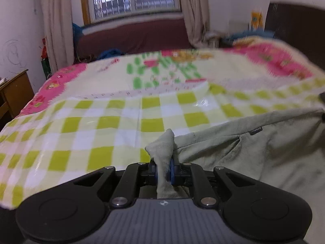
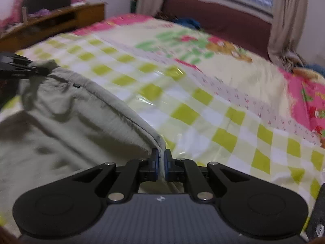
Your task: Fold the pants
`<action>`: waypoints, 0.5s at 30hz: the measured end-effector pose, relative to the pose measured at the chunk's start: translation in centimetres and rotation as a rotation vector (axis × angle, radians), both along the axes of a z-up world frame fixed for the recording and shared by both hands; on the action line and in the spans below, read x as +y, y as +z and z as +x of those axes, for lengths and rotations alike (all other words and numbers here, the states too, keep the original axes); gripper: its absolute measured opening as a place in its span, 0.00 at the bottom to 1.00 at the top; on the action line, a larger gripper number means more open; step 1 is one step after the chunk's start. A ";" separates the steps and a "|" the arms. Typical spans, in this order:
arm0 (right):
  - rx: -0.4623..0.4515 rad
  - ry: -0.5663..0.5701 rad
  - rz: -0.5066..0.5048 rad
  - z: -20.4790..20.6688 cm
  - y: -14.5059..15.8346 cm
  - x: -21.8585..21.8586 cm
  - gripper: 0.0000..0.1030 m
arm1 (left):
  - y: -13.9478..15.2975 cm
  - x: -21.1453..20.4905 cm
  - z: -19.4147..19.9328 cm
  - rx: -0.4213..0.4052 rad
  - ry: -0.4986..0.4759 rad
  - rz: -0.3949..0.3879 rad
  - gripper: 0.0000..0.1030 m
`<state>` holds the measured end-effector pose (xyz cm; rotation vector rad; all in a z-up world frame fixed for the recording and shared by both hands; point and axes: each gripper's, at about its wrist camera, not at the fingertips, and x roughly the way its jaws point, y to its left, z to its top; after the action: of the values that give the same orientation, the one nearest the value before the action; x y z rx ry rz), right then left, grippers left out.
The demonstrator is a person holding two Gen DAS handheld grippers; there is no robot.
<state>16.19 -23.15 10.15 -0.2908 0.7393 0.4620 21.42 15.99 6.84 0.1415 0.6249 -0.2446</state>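
Pale grey-green pants (image 1: 264,152) hang lifted over a bed, their waistband stretched between both grippers. My left gripper (image 1: 164,168) is shut on a bunched corner of the pants, which pokes up past the blue pads (image 1: 172,169). My right gripper (image 2: 161,162) is shut on the other end of the waistband edge of the pants (image 2: 71,122); the cloth runs from it to the left. The left gripper (image 2: 18,67) also shows at the left edge of the right wrist view, pinching its corner. The rest of the pants drops out of sight below both cameras.
The bed carries a green-and-white checked plastic sheet (image 1: 113,122) over a pink and cream blanket (image 1: 182,71). A wooden desk (image 1: 14,93) stands at the bed's left side. A dark red bench (image 1: 132,36) sits under the window, with curtains (image 1: 59,24) beside it.
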 end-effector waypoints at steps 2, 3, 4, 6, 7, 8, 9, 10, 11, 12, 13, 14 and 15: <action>-0.005 0.039 -0.015 -4.3 0.9 0.9 0.05 | 0.6 1.0 -3.9 -0.006 -0.002 -0.015 0.26; 0.017 0.059 -0.008 -6.5 0.9 1.4 0.05 | 0.6 1.5 -6.1 0.000 0.004 -0.019 0.26; 0.040 0.072 -0.004 -8.1 0.7 1.7 0.05 | 0.4 2.0 -7.9 0.008 0.013 -0.026 0.26; 0.115 0.073 0.018 -10.9 -0.8 2.4 0.05 | -0.4 3.1 -11.3 0.032 0.050 -0.070 0.26; 0.169 0.069 0.023 -11.8 -2.0 2.6 0.05 | -1.1 3.6 -12.7 0.048 0.071 -0.099 0.26; 0.212 0.077 0.005 -12.6 -3.4 3.0 0.05 | -1.8 3.9 -13.7 0.065 0.084 -0.109 0.27; 0.232 0.077 -0.011 -13.4 -4.5 3.4 0.05 | -2.7 3.9 -14.6 0.084 0.092 -0.108 0.27; 0.268 0.072 -0.015 -13.9 -5.6 3.7 0.05 | -3.4 3.9 -15.4 0.099 0.093 -0.107 0.27; 0.290 0.072 -0.025 -14.3 -6.6 4.0 0.05 | -4.0 3.7 -15.9 0.110 0.090 -0.105 0.26; 0.287 0.076 -0.052 -14.7 -7.3 4.4 0.06 | -4.4 3.4 -16.4 0.111 0.083 -0.091 0.27; 0.281 0.078 -0.078 -15.1 -7.8 4.8 0.06 | -4.7 3.2 -16.9 0.105 0.076 -0.071 0.27; 0.276 0.076 -0.080 -15.3 -8.0 5.0 0.06 | -4.9 3.1 -17.2 0.095 0.072 -0.057 0.27; 0.267 0.072 -0.080 -15.3 -8.1 5.2 0.06 | -5.0 3.1 -17.4 0.088 0.073 -0.056 0.28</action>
<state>0.89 -17.95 2.02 -0.3346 1.0121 0.5464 4.06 19.09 1.87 0.0538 0.7088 -0.1979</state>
